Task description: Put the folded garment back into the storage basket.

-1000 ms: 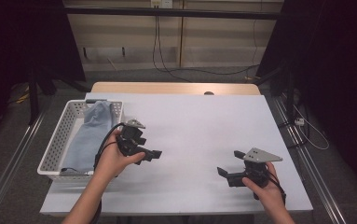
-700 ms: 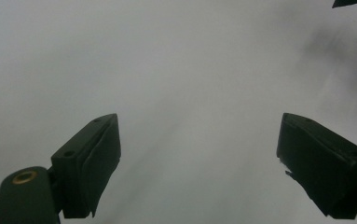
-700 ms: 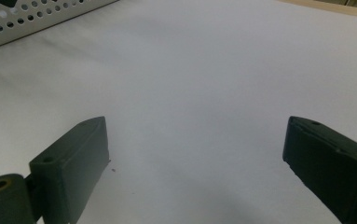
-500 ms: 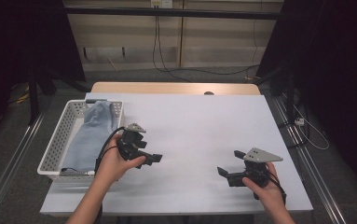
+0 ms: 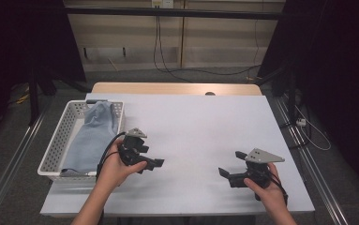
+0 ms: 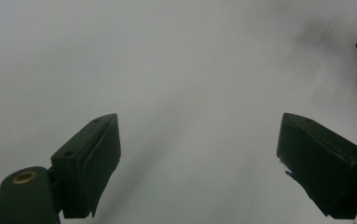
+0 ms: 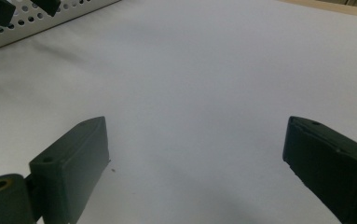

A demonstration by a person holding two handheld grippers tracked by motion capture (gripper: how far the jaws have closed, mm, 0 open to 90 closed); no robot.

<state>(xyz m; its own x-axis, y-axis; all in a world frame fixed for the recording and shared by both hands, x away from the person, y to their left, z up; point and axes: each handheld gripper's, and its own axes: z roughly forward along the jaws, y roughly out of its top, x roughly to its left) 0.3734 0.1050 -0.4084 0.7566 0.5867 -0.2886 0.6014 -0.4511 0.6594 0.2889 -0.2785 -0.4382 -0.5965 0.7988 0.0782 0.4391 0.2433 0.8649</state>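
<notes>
The left gripper (image 5: 150,162) is hovering low over the white table (image 5: 200,126) just to the right of the basket (image 5: 57,145), its jaws spread wide and gripping nothing; the left gripper view is showing only bare white surface between the two black pads (image 6: 92,163). The right gripper (image 5: 228,174) is sitting near the table's front right corner, and its jaws are likewise parted and empty, pointing across the table toward the basket, whose perforated wall (image 7: 36,23) is appearing at the top left of the right gripper view.

Compared with a second ago, the left hand (image 5: 116,164) is drifting slightly toward the middle of the table and turning a little, so its jaws are now aiming more to the right, away from the basket. The right hand (image 5: 266,190) is not shifting at all. The blue cloth (image 5: 90,136) is lying in the basket, filling most of its length, with one end draped up against the far rim; nothing is touching it.

Judging from this, the cloth is already stowed and the left hand is pulling clear of the basket rather than reaching in. With both tools released and well apart from the cloth, the work seems to be at its finish, or at a pause before a fresh pickup.
</notes>
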